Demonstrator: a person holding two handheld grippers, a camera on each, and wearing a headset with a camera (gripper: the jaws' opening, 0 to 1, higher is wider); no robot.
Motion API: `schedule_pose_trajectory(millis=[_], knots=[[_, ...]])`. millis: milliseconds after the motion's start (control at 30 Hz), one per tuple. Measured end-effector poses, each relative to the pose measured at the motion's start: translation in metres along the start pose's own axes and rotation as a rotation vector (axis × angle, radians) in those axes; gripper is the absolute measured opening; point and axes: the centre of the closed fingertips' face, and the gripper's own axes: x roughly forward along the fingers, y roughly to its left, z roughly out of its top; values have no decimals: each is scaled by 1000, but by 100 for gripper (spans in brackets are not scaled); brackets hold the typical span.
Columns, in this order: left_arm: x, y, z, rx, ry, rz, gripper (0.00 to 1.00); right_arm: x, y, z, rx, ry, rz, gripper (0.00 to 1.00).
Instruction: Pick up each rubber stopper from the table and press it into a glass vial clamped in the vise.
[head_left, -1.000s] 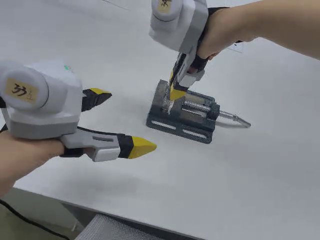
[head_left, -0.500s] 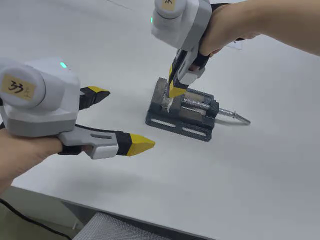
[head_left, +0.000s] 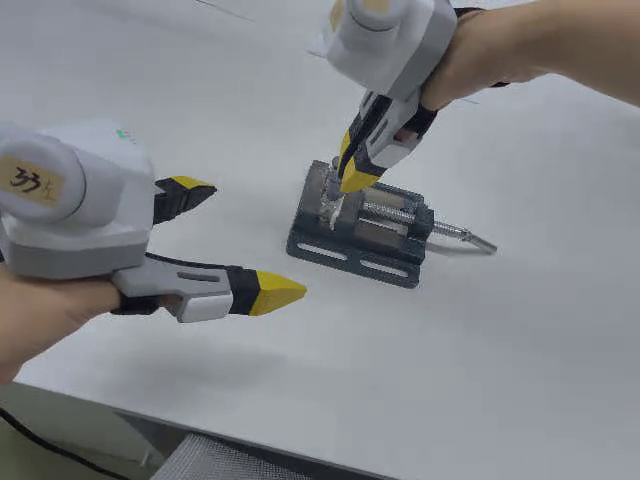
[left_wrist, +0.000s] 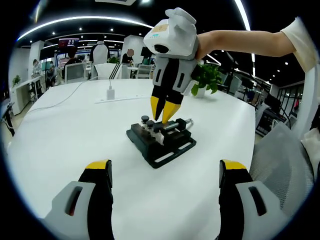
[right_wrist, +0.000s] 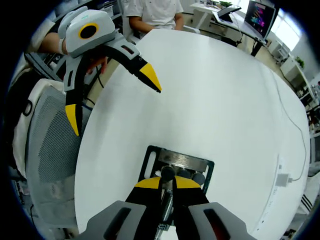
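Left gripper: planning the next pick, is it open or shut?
Open: the left gripper has its jaws spread wide apart above the table, holding nothing.

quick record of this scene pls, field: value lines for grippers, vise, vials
left gripper: open, empty, above the table, apart from the vise
right gripper: pointing down, tips just above the vials; jaws close together, grip unclear
vise: on the white table, holding the vials
vials: upright in the vise, dark stoppers on top
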Motion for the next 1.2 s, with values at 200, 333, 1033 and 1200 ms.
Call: schedule_pose_trajectory(millis=[200, 333, 1033, 1200], knots=[[3, -3, -1, 4, 8, -11, 87, 1, -1, -1, 10, -25, -3, 0], [4, -4, 0, 4, 7, -15, 87, 2, -3, -1, 23, -26, -1, 0], [7, -4, -10, -26, 4, -18, 87, 7, 7, 0, 85, 24, -4, 0], [6, 0, -9, -33, -2, -14, 87, 8, 7, 0, 98, 58, 13, 0]])
